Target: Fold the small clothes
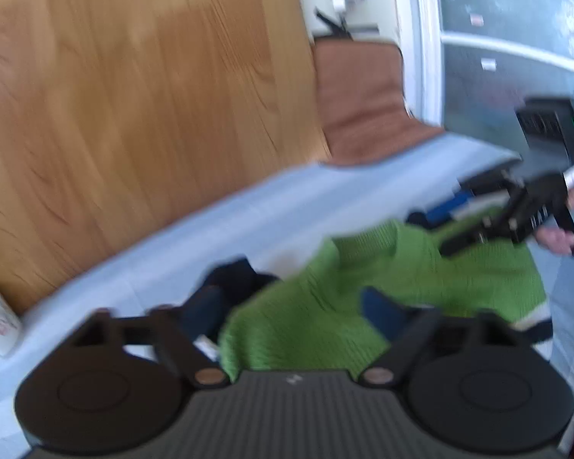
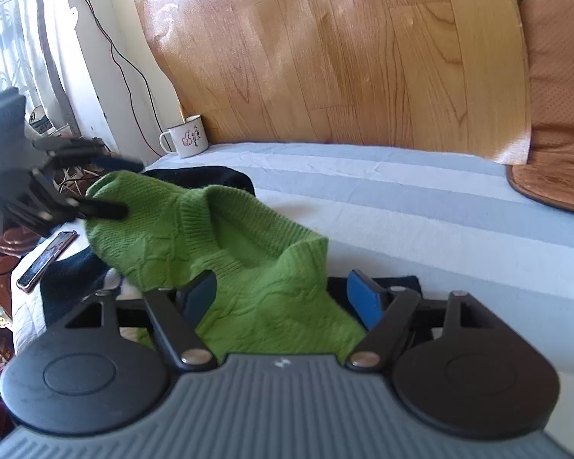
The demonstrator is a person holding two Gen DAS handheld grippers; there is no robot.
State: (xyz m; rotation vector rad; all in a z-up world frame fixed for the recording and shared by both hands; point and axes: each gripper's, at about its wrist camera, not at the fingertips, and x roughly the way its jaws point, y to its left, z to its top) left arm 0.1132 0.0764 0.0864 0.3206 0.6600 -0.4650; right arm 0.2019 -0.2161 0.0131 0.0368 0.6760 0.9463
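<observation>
A small green knit sweater (image 2: 233,252) lies rumpled on the blue-and-white striped bed sheet (image 2: 421,206), neck opening facing up, over dark navy clothes (image 2: 210,178). My right gripper (image 2: 283,298) stands open astride its near edge, the knit lying between the blue pads. My left gripper (image 1: 294,306) is open too, with the sweater (image 1: 325,298) between its fingers. In the right wrist view the left gripper (image 2: 111,187) straddles the sweater's far left corner. In the left wrist view the right gripper (image 1: 463,235) is over the sweater's far side.
A white enamel mug (image 2: 185,135) stands at the bed's back left by the wooden headboard (image 2: 344,49). A phone (image 2: 46,260) lies at the left edge. A brown cushion (image 2: 555,114) is at the right. Cables hang on the left wall.
</observation>
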